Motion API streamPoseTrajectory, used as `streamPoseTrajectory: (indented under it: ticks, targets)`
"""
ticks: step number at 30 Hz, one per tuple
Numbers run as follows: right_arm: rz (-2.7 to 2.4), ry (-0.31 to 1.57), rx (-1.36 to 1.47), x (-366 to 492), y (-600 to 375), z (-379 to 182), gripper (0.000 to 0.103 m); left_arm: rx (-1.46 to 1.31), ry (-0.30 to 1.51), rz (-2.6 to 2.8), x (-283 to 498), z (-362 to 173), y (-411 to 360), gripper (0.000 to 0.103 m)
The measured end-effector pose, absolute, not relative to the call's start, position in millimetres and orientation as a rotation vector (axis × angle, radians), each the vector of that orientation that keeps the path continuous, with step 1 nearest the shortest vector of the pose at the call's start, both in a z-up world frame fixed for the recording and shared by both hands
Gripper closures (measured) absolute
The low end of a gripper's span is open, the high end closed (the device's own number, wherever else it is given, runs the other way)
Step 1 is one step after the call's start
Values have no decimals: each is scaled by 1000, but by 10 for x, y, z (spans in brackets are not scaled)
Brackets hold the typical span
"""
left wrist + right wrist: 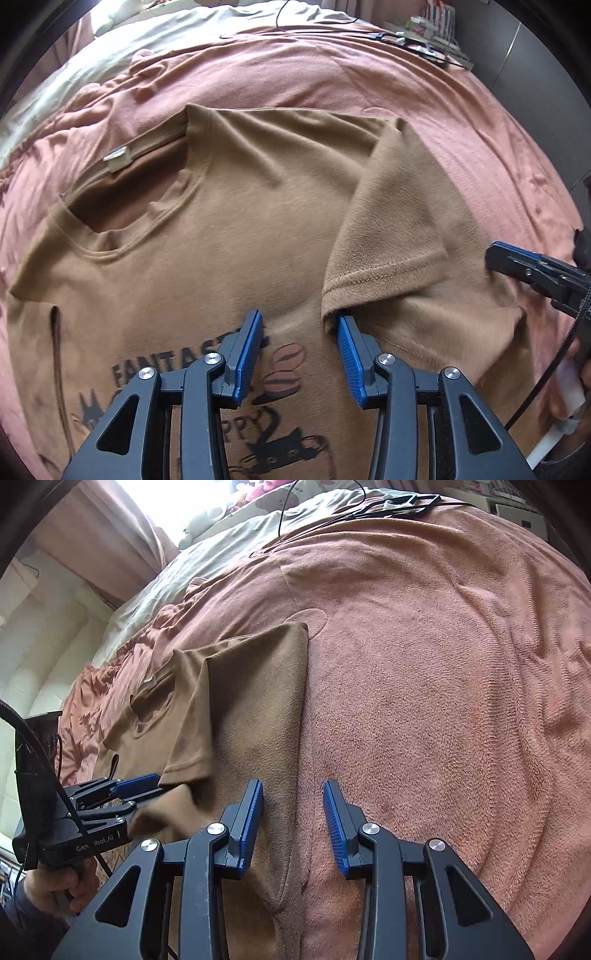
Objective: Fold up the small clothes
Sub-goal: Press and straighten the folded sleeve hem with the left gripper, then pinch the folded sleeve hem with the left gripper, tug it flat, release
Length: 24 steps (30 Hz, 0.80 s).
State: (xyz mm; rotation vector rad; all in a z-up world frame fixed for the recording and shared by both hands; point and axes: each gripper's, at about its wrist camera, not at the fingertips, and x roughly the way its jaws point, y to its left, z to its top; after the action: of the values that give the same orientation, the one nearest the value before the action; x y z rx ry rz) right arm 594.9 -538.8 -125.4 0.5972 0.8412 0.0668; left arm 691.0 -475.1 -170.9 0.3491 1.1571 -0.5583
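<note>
Lying face-up on the pink blanket [424, 686], the brown T-shirt [229, 236] runs its long axis from collar at 10 o'clock toward hem at 6 o'clock in my left wrist view. Its collar opening [122, 192] shows a white label [118, 157]. One sleeve [388, 236] is folded inward over the chest, cuff pointing to 6 o'clock. A dark print with lettering [236, 398] sits below the chest.

My left gripper [299, 328] stands wide apart over the print, holding nothing; its right finger tip touches the folded cuff edge. My right gripper [293, 794] is also spread wide and empty, straddling the shirt's straight folded side edge, left finger over cloth, right finger over blanket.

No containers are seen.

Surroundings: a pale sheet [110, 70] at 11 o'clock, black cables [399, 38] at 1 o'clock, a curtain [110, 542] in the right wrist view. My hand [59, 882] grips the left tool's handle.
</note>
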Motion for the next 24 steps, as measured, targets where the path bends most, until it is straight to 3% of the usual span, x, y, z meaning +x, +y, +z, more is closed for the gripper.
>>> streamPoseTrajectory:
  ticks: [10,13,18,20,21,24]
  targets:
    - [84,837,613,5936,-5402,-1242,72,213,1094,-596,7025,-1345,-4607,58]
    - [88,830,625,5915,-5428,-1242,72,202,1100,-632,7020,-1360,-4751,52]
    - [86,818,614,5873,-5443,-1199,72,230,1121,-669,6961,-1481,-5045,50]
    - [82,811,603,5852,-5448,-1174,72,264,1125,-666,6948,-1552,-5161,41]
    - [77,810,598,5845,-5452,-1170,72,299,1123,-650,6943,-1595,-5224,32]
    - [85,810,614,5846,-5468,-1190,72,409,1115,-562,6945,-1737,-5343,28]
